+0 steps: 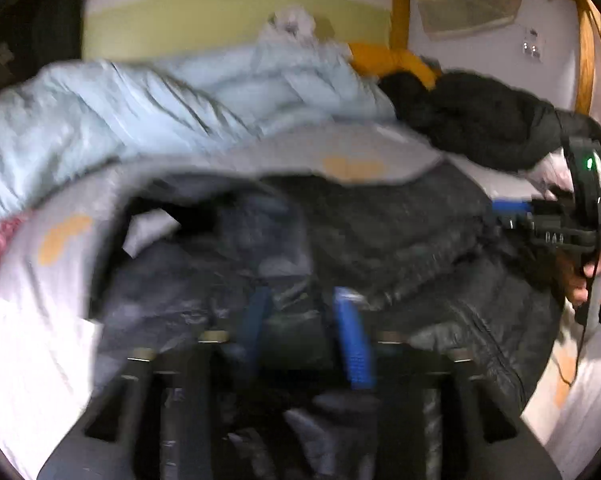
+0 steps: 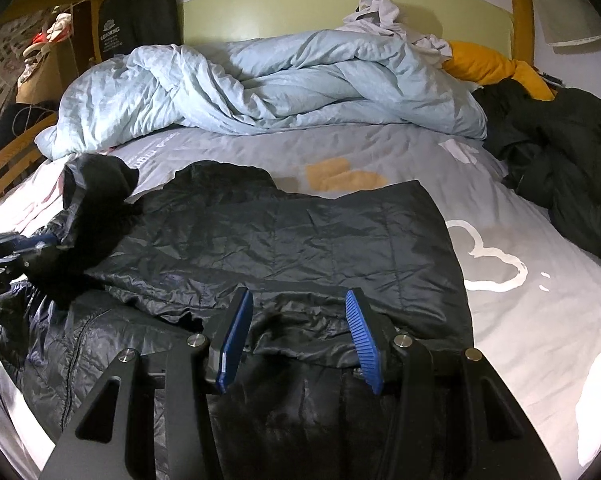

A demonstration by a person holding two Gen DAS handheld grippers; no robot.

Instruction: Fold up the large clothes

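Right wrist view shows the right gripper [image 2: 298,336] with its jaws about half spread, blue pads either side of a bunched fold at the near hem of the jacket [image 2: 276,236]; the pads do not look pressed on the cloth, so nothing is pinched there. Left wrist view is blurred, but the left gripper [image 1: 304,320] has its jaws apart too, hanging over the dark jacket fabric with no cloth clearly caught between the pads. From the right wrist view that same left gripper sits at the far left edge, beside a dark sleeve [image 2: 100,184] that stands lifted and bunched above the bed [image 2: 540,312]. The jacket lies flat on the grey sheet at the near middle of the bed, part folded over itself, its long axis running roughly left to right across the view with the hem toward the right gripper. Behind it a pale blue duvet [image 2: 260,84] is heaped across the bed, a white garment [image 2: 380,12] on top of it. To the right lie a yellow garment [image 2: 488,64] and a second dark coat [image 2: 560,152], well apart from the jacket. A person's hand [image 1: 592,280] holds the right gripper's handle at the right edge of the left wrist view.
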